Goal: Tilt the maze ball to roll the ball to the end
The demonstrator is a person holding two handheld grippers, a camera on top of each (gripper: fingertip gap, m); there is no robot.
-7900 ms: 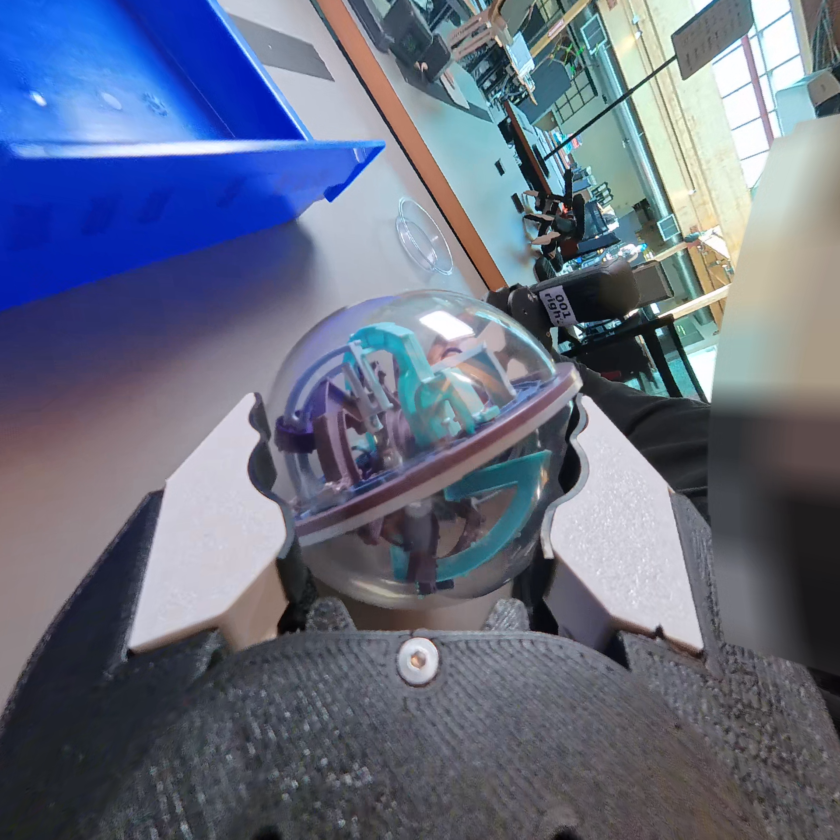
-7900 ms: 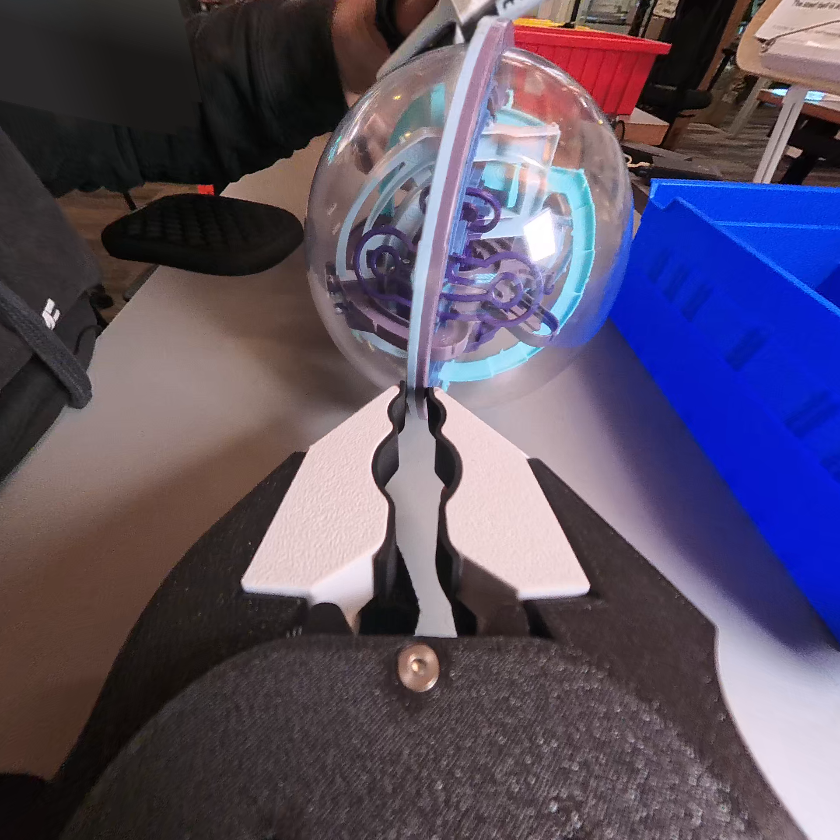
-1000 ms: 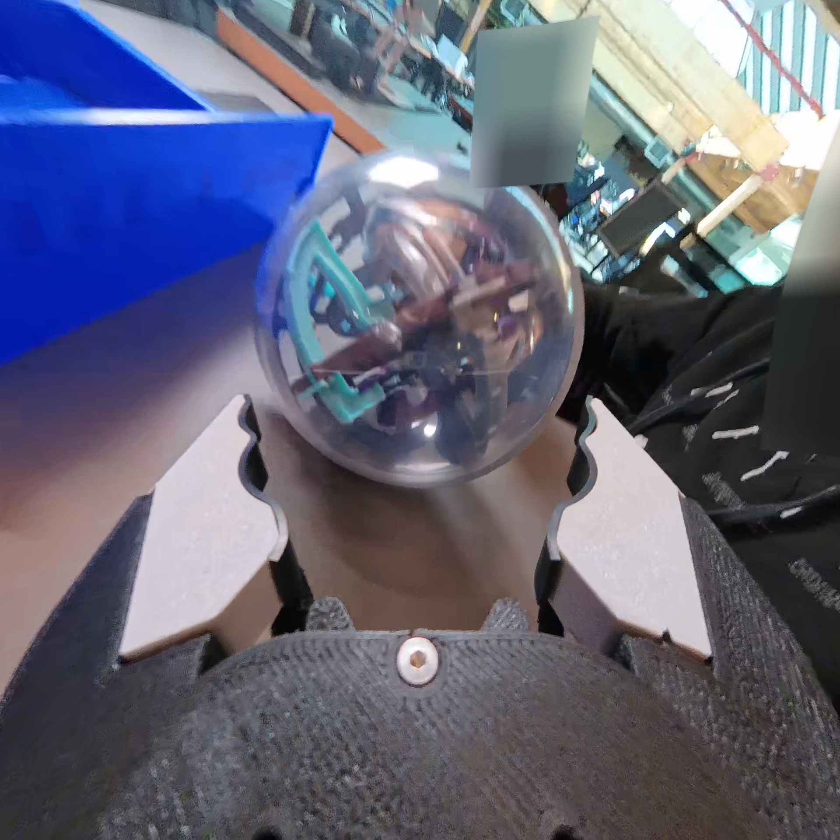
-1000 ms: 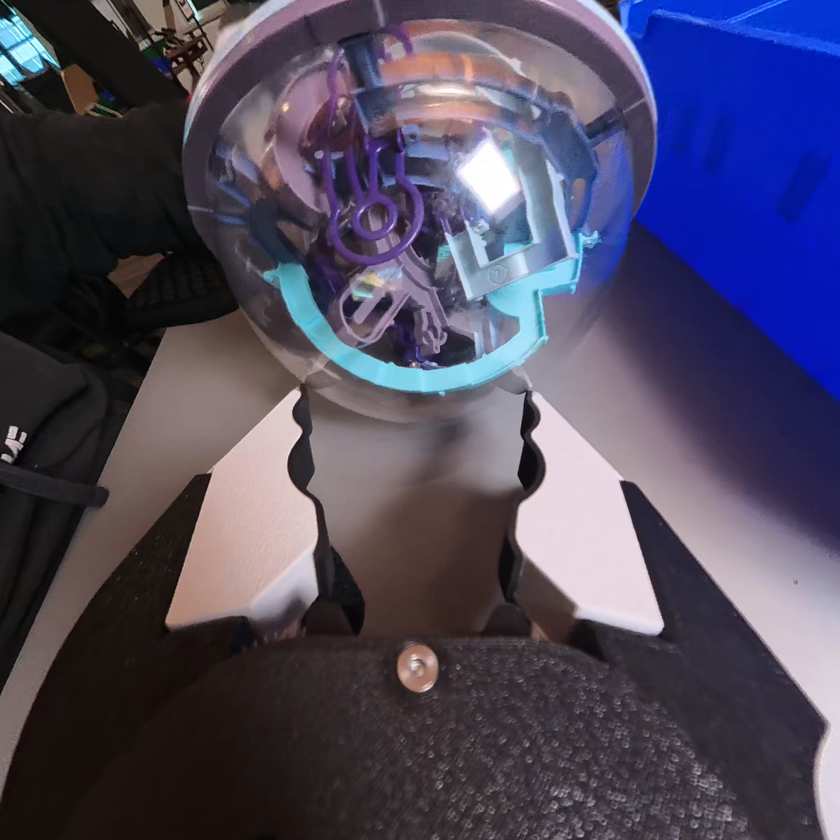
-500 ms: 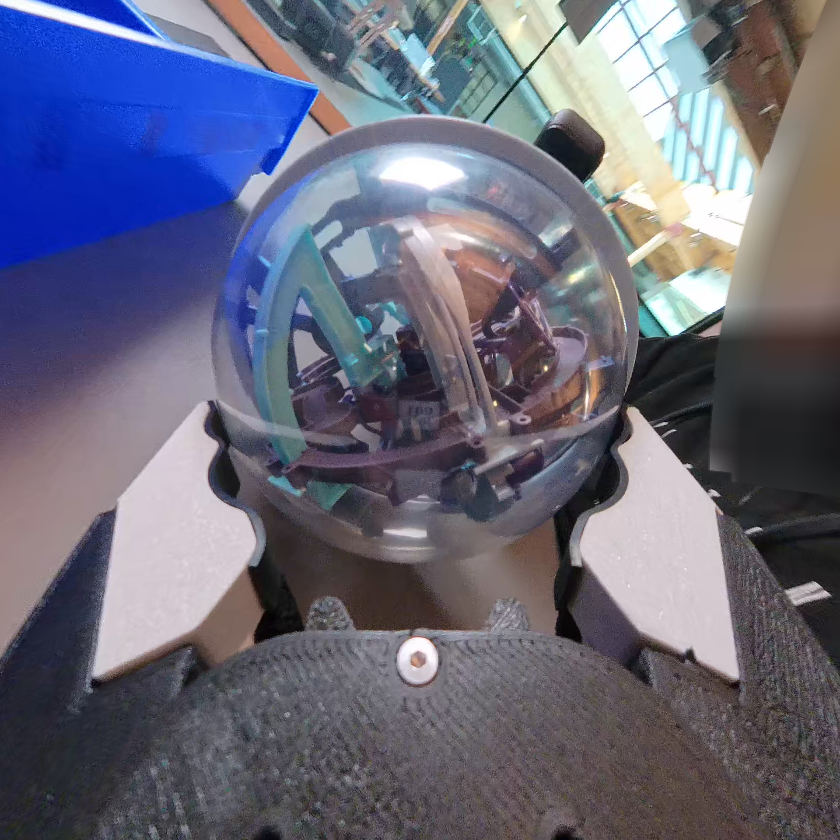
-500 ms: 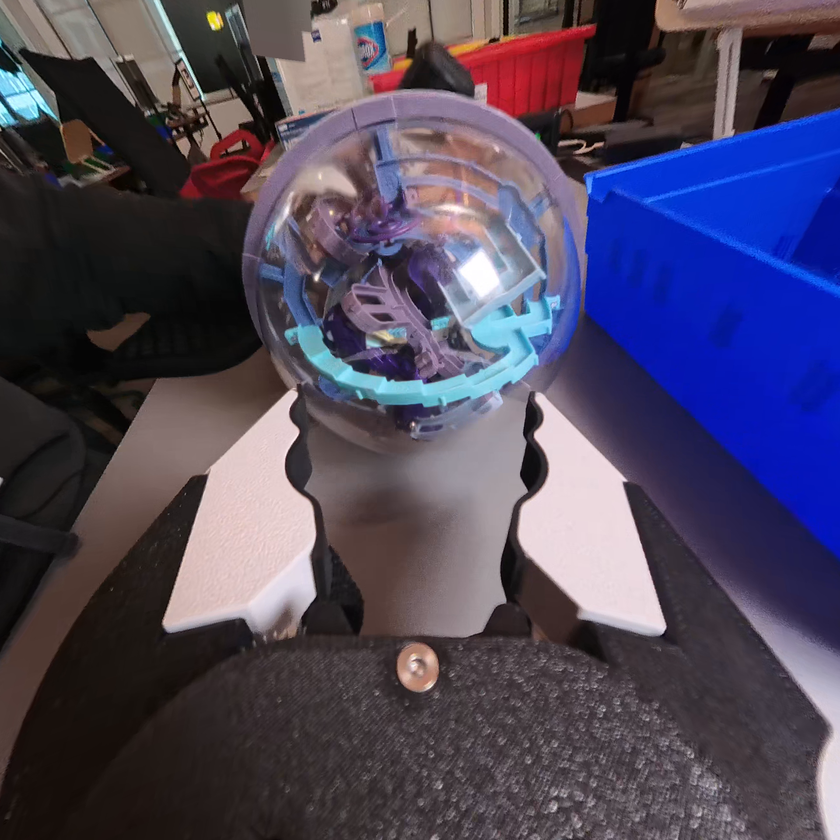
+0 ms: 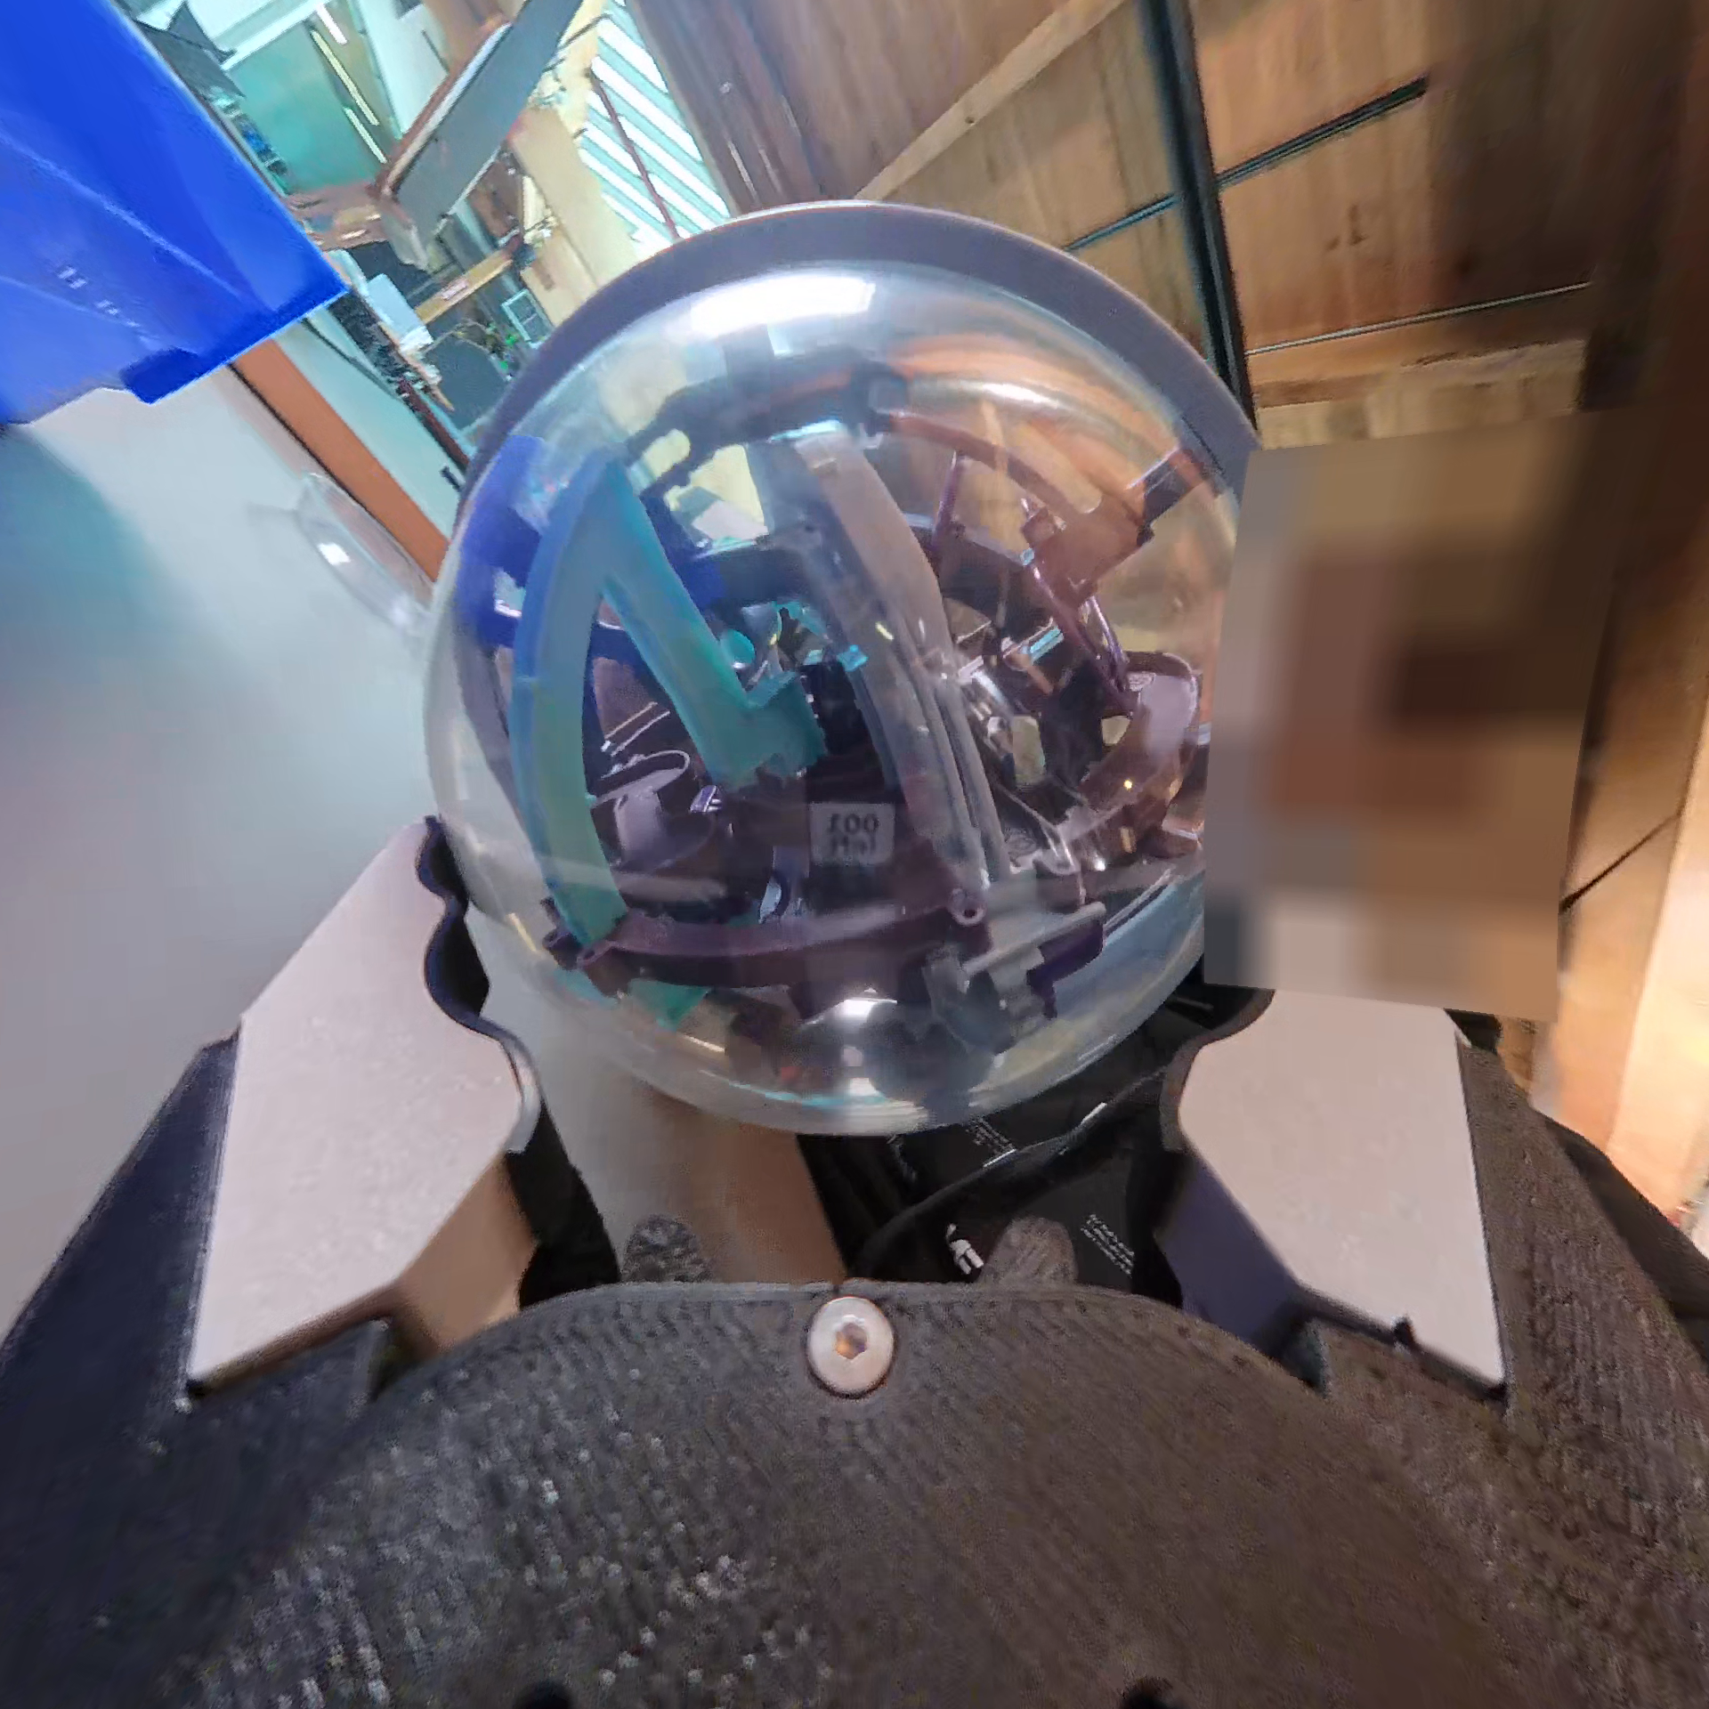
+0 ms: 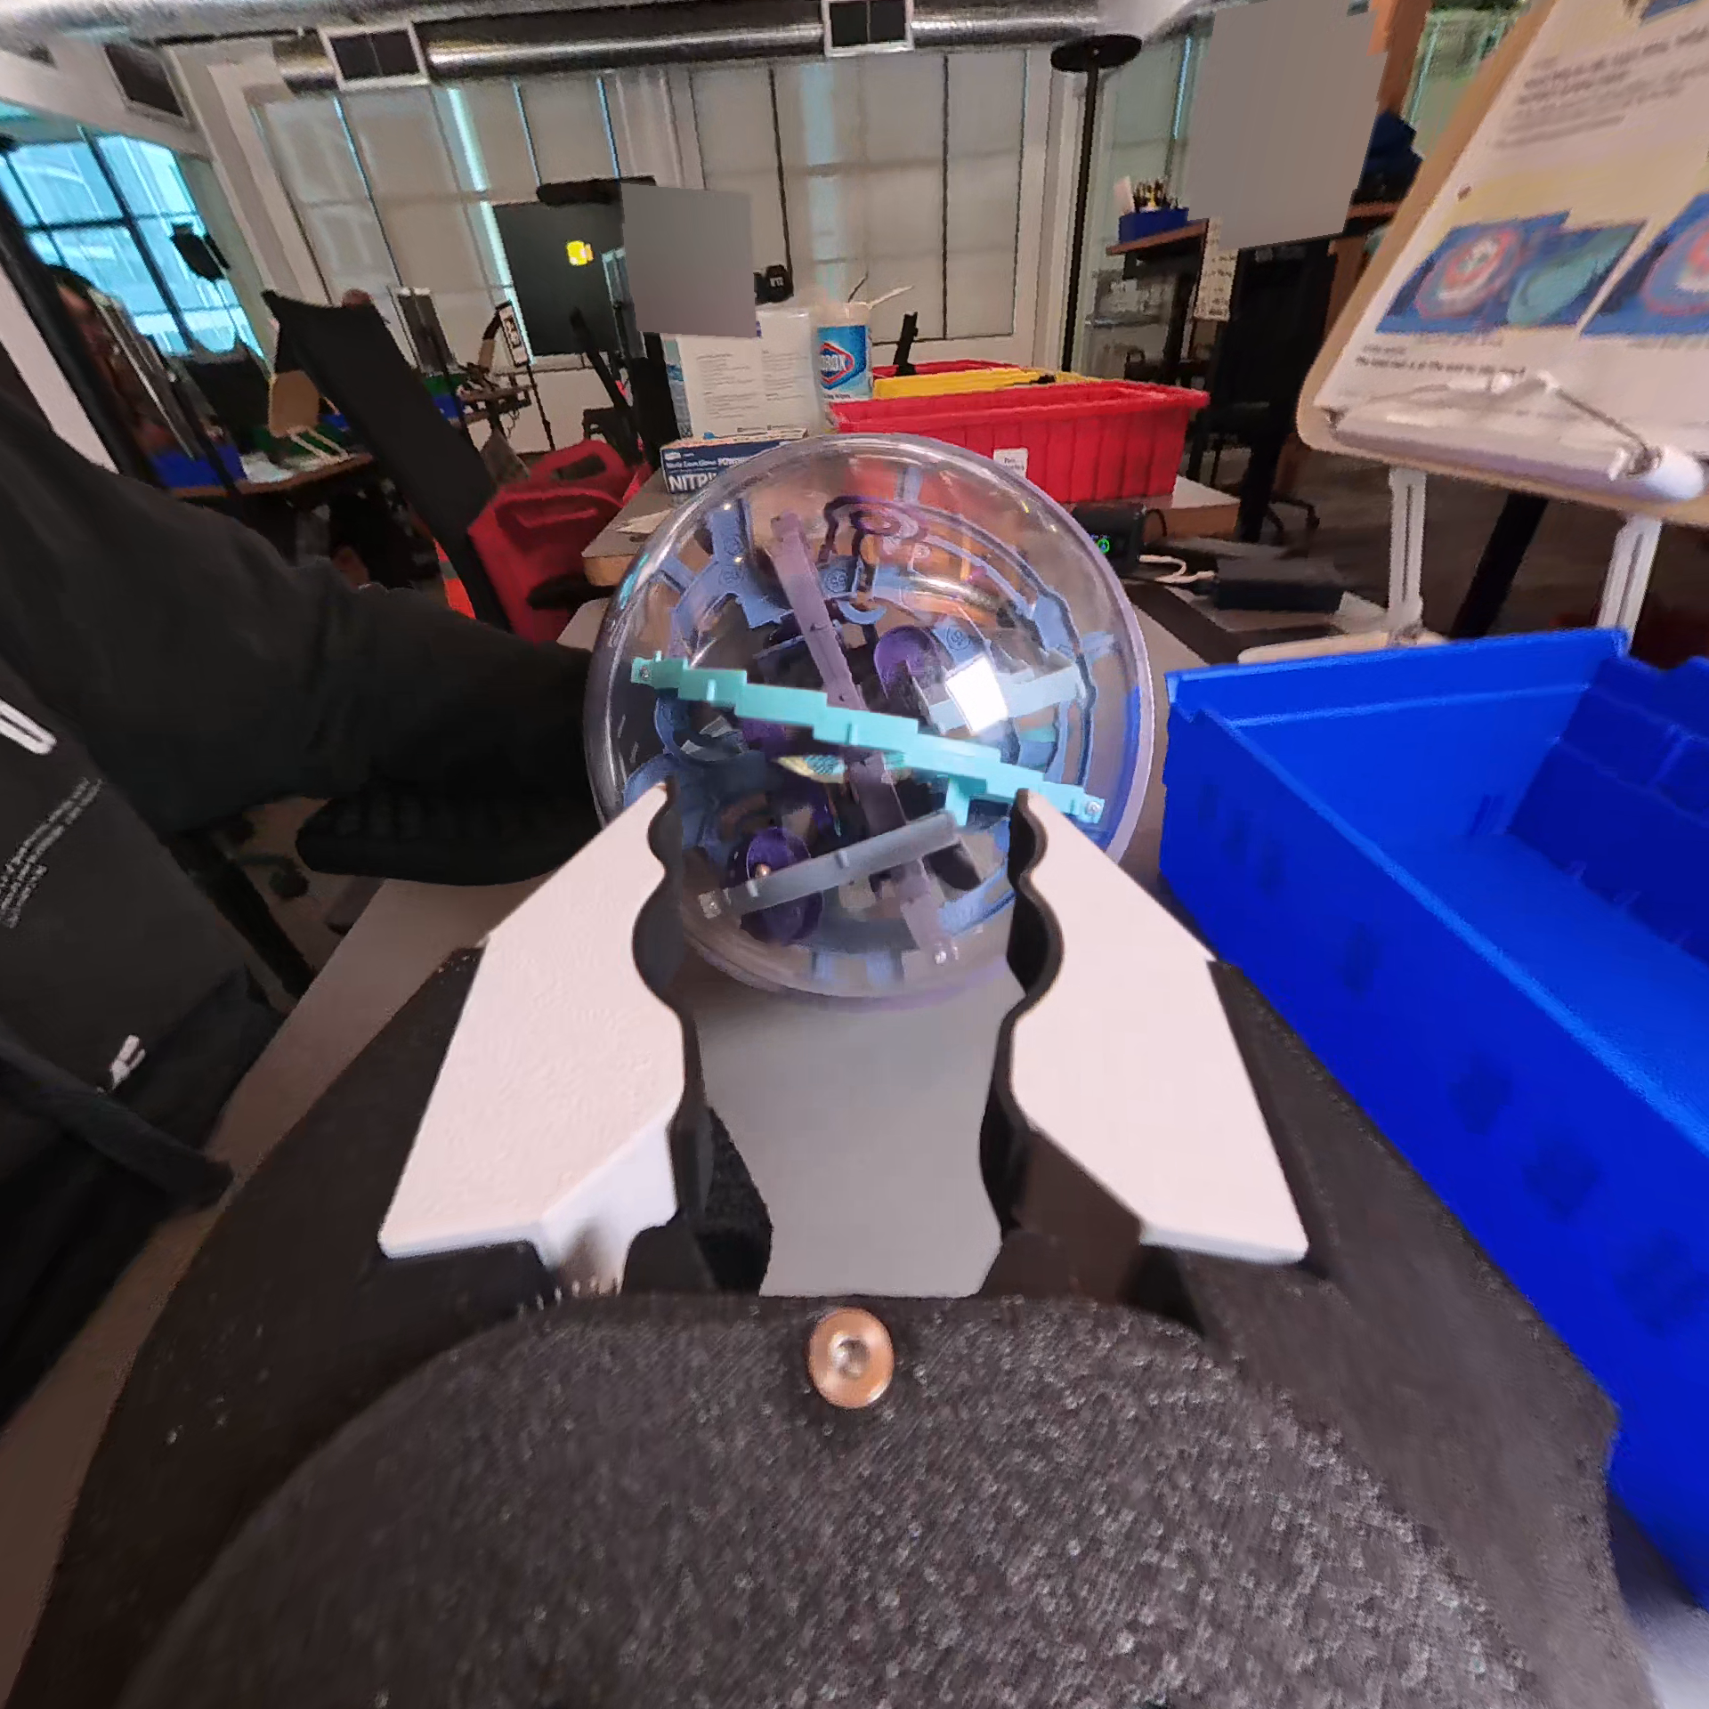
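- Maze ball (image 7: 832, 666): clear sphere with teal, purple and grey tracks inside and a grey band round its middle; held in the air between the two grippers, above the desk (image 8: 869, 1137), just beside the blue bin (image 8: 1443, 925).
- Left gripper (image 7: 842, 999): jaws set wide, the white fingers (image 7: 370, 1045) cupping the sphere's lower half. The left one touches the shell; contact on the other side is hidden, so a firm clamp cannot be confirmed.
- Right gripper (image 8: 846, 869): jaws partly apart, closed against the sphere's lower sides, its near half sitting between the scalloped pads.
- Small ball: cannot be picked out with certainty among the tracks in either view; a bright rounded glint sits low in the sphere in the left wrist view.
- Step in hand: mid-tilt, both grippers steadying the sphere; progress along the track cannot be judged.
- Next move calls for: slow, small rotations about one axis at a time, both grippers turning together so the smooth shell does not slip.
- Change from half a second ago: in the right wrist view the sphere now sits deeper between the fingers, which have closed in on it, and the teal ring lies nearer level; in the left wrist view the camera points higher, toward wooden beams.
- Also present: a person's dark sleeve (image 8: 277, 684) reaching behind the sphere.
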